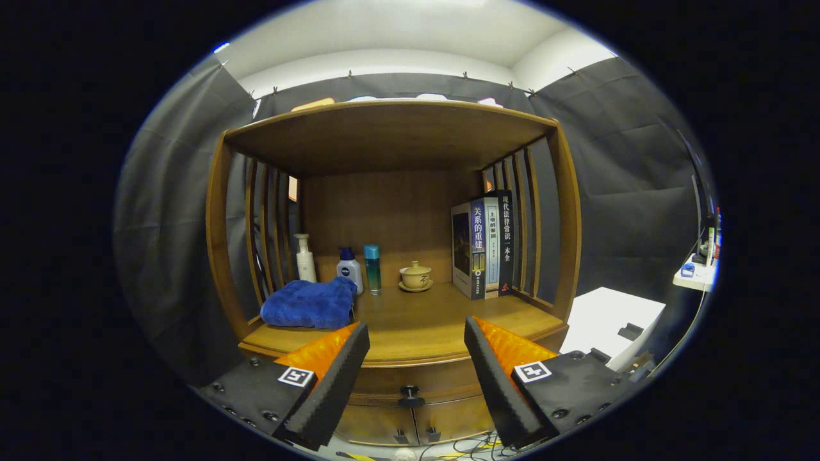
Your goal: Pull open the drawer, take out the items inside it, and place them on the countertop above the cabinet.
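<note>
My gripper (pixel 416 342) is open, its two black-padded orange fingers (pixel 336 378) spread wide with nothing between them. Just below and ahead, between the fingers, the wooden cabinet's drawer front (pixel 410 378) stands shut, with a small black knob (pixel 410 397) at its middle. Above the drawer lies the wooden countertop (pixel 416 326), inside an open shelf frame with slatted sides. The drawer's contents are hidden.
On the countertop sit a folded blue towel (pixel 309 304) at the left, a white pump bottle (pixel 305 258), a white-and-blue bottle (pixel 349 269), a teal bottle (pixel 372 267), a lidded tea cup on a saucer (pixel 416 276), and upright books (pixel 483 246). A white box (pixel 615 323) stands right of the cabinet.
</note>
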